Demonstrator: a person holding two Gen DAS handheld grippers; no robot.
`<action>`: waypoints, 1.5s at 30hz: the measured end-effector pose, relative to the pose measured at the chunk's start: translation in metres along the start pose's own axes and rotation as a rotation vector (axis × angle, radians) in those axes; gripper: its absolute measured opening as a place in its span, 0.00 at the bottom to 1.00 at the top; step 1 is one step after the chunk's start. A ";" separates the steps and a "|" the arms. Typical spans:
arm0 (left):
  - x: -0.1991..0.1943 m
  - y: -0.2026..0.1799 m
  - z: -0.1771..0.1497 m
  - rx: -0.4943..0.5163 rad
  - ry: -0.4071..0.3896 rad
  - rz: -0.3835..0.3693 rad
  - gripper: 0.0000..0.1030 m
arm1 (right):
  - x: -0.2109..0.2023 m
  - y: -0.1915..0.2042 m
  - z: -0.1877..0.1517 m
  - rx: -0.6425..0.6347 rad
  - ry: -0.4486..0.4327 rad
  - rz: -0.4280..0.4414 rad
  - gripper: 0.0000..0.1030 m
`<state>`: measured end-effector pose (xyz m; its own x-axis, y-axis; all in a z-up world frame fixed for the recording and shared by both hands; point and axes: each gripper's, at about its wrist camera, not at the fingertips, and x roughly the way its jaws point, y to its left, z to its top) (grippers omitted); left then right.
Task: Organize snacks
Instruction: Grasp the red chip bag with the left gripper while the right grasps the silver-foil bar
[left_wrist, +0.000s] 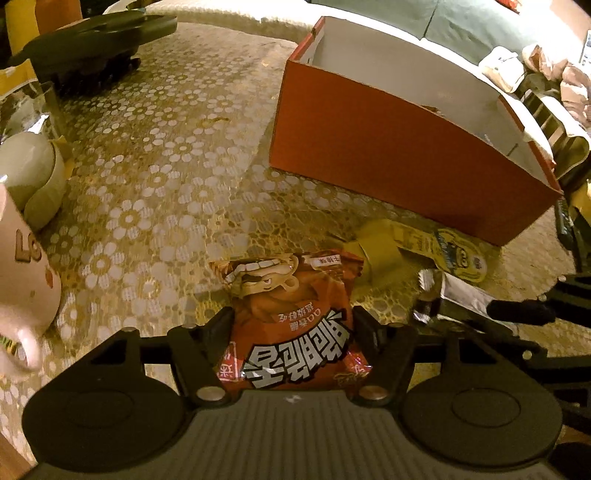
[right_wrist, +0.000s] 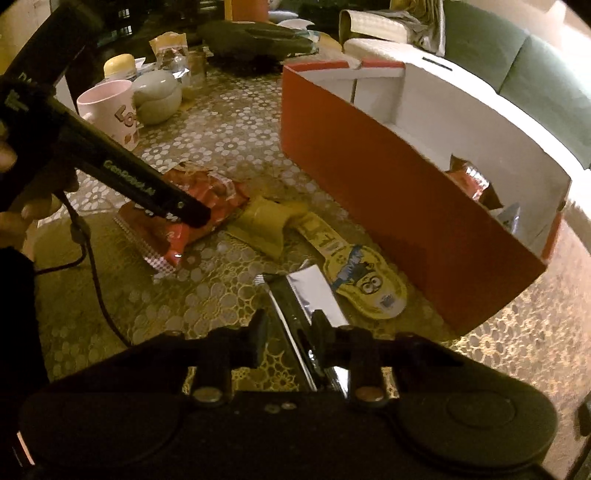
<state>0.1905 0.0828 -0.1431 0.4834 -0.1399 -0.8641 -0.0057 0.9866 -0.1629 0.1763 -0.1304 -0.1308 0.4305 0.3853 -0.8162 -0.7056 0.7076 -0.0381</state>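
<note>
A red snack bag (left_wrist: 291, 325) lies on the table between the fingers of my left gripper (left_wrist: 293, 323); the fingers sit against both its sides. In the right wrist view the left gripper (right_wrist: 195, 218) rests on the same red bag (right_wrist: 207, 195). My right gripper (right_wrist: 290, 326) straddles a silver wrapper (right_wrist: 306, 291), also seen in the left wrist view (left_wrist: 465, 295); the fingers stand a little apart around it. A yellow Minions packet (right_wrist: 365, 280) and an olive pouch (right_wrist: 266, 221) lie between them. The orange box (right_wrist: 388, 192) holds a few snacks (right_wrist: 472, 181).
A pink mug (right_wrist: 110, 107), a pale round pot (right_wrist: 157, 96) and jars stand at the table's far left. A dark flat object (left_wrist: 96, 40) lies at the back. A green sofa (right_wrist: 535, 74) is behind the box (left_wrist: 388, 158).
</note>
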 end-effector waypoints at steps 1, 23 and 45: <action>-0.002 -0.001 -0.002 -0.001 -0.001 -0.004 0.66 | -0.002 -0.001 -0.001 -0.005 -0.001 0.009 0.25; -0.005 -0.002 -0.018 -0.004 0.024 -0.023 0.66 | 0.019 -0.027 -0.008 -0.007 0.043 0.025 0.70; -0.014 -0.001 -0.022 -0.014 0.011 -0.017 0.66 | 0.008 -0.016 -0.018 0.165 0.003 0.011 0.41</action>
<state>0.1648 0.0822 -0.1415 0.4736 -0.1576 -0.8665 -0.0098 0.9829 -0.1841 0.1811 -0.1493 -0.1475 0.4213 0.3925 -0.8176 -0.6085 0.7908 0.0660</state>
